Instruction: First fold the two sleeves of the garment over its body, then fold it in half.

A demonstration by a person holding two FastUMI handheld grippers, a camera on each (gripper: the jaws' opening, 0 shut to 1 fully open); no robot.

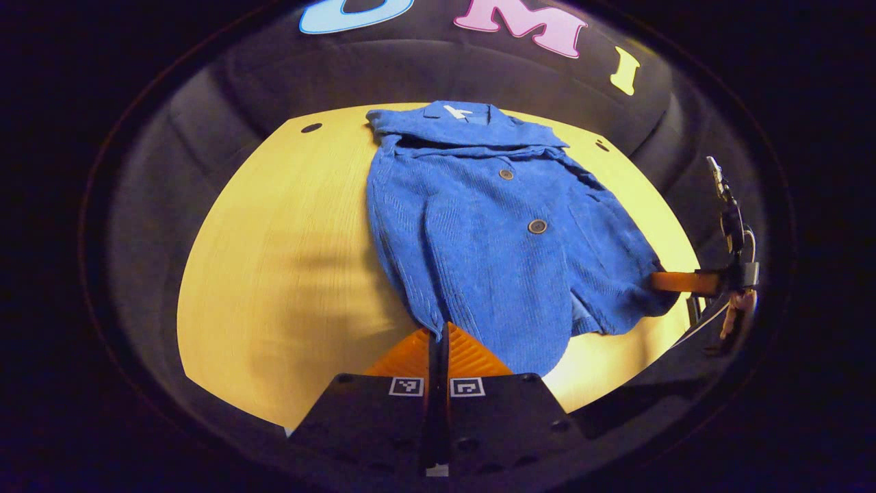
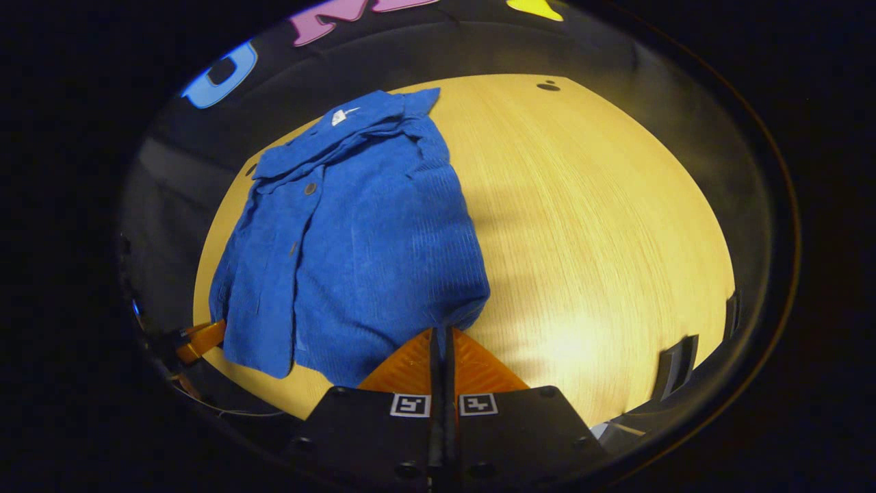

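**Blue jacket held at its hem by both grippers**

Blue ribbed cloth, much like corduroy, makes up the jacket (image 1: 479, 239), which is spread on a pale wooden table (image 1: 287, 274) with its collar toward the top of the frame. A small white tag is seen inside the collar, and two round brown buttons (image 1: 537, 226) are set down the front. In the left gripper view the garment takes up the centre and right of the tabletop, its lower edge reaching the bottom centre of the frame. There the left gripper (image 1: 438, 342) is seen with its jaws drawn together, a corner of the hem pinched between them. At the right edge of that view the right gripper (image 1: 674, 282) is seen touching the opposite corner of the hem, with part of a hand behind it.

In the right gripper view the jacket (image 2: 356, 239) lies in the left half of the frame, and bare table (image 2: 582, 226) is seen to the right. The right gripper (image 2: 441, 346) at the bottom centre is closed on the hem's edge. The left gripper (image 2: 202, 339) is glimpsed at the lower left, at the jacket's other corner.
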